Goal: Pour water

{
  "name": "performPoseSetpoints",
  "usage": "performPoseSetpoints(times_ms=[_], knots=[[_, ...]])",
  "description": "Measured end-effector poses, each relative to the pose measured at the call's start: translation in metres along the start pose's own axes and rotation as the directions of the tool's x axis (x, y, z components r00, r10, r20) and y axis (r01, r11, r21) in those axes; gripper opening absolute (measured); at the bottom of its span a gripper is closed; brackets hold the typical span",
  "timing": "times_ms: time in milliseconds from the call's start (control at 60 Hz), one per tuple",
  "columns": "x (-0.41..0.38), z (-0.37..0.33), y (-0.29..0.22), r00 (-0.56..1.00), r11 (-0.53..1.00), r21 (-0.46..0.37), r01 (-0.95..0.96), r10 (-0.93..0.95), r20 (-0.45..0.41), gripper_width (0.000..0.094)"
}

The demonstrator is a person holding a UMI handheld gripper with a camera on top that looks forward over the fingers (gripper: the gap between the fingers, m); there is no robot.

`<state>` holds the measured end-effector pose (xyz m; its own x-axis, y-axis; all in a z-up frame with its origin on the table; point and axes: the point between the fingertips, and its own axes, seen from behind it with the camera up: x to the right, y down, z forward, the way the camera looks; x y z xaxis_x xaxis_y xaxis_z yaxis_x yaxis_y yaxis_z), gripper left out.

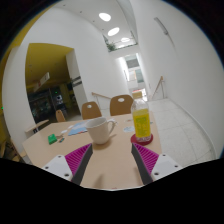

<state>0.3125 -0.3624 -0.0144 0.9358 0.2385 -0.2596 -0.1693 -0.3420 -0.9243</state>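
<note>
Hovering apart and empty over the table (105,165), the tongs (110,158) should go right of the mug (100,131) just ahead, squaring both pads on the bottle (142,121) body below its cap before closing.

Bare table (112,165) between tongs (112,158), cup (100,131) and bottle (143,120) blocking beyond
</note>
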Motion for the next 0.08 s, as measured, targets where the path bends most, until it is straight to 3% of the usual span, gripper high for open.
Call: performPoseSetpoints(times_ms=[83], knots=[[-0.027,-0.021,0.02,0.996,0.999,-0.015,-0.034,0.035,0.083,0.0855]])
